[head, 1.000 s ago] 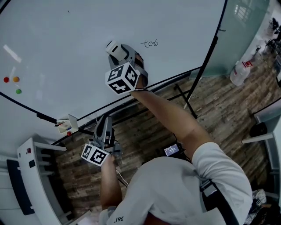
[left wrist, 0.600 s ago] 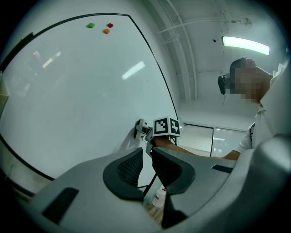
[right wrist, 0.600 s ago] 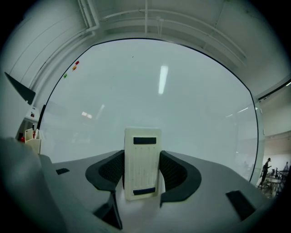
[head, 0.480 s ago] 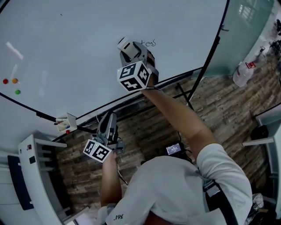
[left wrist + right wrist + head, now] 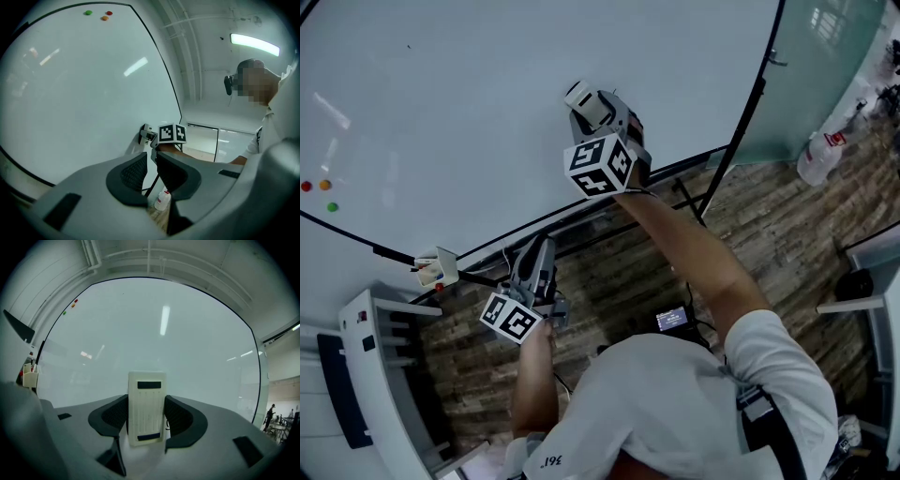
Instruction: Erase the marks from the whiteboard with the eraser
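Right gripper is clamping the eraser across its narrow sides. The right gripper view is showing the pale block standing upright between the two jaws, with its far end pointing at the whiteboard.

In the head view the eraser is sitting just right of centre in the upper part of the frame. It is low on the board, not far above the bottom edge. Its face is looking pressed to the surface, and the left gripper view agrees, though contact is a judgement.

Left gripper is hanging idle in the lower left of the frame, below the board edge and over the wooden floor. Its jaws are drawn almost together and are pinching nothing.

No writing is showing around the eraser in any view. The gripper and its marker cube are covering the patch just behind it, so ink could be hiding there.

A tiny dark speck is sitting high at the upper left. I cannot tell whether it is ink. Three coloured magnets are clinging at the far left, and a small marker holder is hanging at the bottom edge.

Step in hand, as I am reading it: the wiping stroke itself, late in the job.

The next move is calling for steady pressure with the eraser flat. After that the tool should come off the board so the covered patch can be checked, and the speck may need a reach upward.
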### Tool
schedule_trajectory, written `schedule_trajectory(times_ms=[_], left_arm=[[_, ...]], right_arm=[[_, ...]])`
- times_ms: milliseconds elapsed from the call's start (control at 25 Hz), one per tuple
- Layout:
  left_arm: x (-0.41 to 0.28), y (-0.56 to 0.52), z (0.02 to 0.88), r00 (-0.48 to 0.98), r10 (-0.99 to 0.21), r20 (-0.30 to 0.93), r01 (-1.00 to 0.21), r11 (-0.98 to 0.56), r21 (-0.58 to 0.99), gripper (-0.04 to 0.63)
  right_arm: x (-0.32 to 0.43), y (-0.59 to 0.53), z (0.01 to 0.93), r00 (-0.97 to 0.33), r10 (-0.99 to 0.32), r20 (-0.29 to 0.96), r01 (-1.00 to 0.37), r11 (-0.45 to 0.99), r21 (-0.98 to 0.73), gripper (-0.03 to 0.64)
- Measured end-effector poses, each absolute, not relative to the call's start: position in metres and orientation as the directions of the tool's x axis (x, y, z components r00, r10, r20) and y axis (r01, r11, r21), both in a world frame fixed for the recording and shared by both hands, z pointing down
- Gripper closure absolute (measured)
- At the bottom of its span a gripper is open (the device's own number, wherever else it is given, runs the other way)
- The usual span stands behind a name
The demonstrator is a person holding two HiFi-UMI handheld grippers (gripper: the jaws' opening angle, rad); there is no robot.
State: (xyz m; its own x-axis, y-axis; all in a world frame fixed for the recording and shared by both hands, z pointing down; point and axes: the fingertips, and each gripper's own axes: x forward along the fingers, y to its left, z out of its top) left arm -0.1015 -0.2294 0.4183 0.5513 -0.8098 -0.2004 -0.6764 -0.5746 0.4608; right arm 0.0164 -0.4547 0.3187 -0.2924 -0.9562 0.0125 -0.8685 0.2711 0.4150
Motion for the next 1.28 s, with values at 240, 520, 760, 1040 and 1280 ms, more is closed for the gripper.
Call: schedule_trajectory(times_ms=[240, 520, 760, 1040, 1280], left_arm=[[-0.084, -0.238, 0.421, 0.570, -0.799, -0.193, -0.663, -0.586, 0.466, 0.538], [-0.068, -0.247, 0.425, 0.583, -0.790, -0.190, -0.651, -0.595, 0.471, 0.540], [-0.059, -0.252, 0.426, 0.590, -0.785, -0.188, -0.645, -0.598, 0.475, 0.539], [-0.058, -0.253, 0.425, 0.591, -0.785, -0.187, -0.645, -0.599, 0.474, 0.539], [-0.059, -0.250, 0.424, 0.593, -0.783, -0.189, -0.643, -0.602, 0.473, 0.539]], right_arm=[[0.046, -0.462, 0.325, -0.263, -0.965, 0.019, -0.875, 0.247, 0.416, 0.360], [0.078, -0.471, 0.333, -0.229, -0.973, 0.027, -0.879, 0.219, 0.423, 0.360], [0.095, -0.476, 0.336, -0.214, -0.976, 0.032, -0.879, 0.207, 0.429, 0.360], [0.109, -0.479, 0.337, -0.195, -0.980, 0.044, -0.883, 0.195, 0.427, 0.360], [0.132, -0.483, 0.339, -0.150, -0.986, 0.068, -0.893, 0.165, 0.419, 0.360]])
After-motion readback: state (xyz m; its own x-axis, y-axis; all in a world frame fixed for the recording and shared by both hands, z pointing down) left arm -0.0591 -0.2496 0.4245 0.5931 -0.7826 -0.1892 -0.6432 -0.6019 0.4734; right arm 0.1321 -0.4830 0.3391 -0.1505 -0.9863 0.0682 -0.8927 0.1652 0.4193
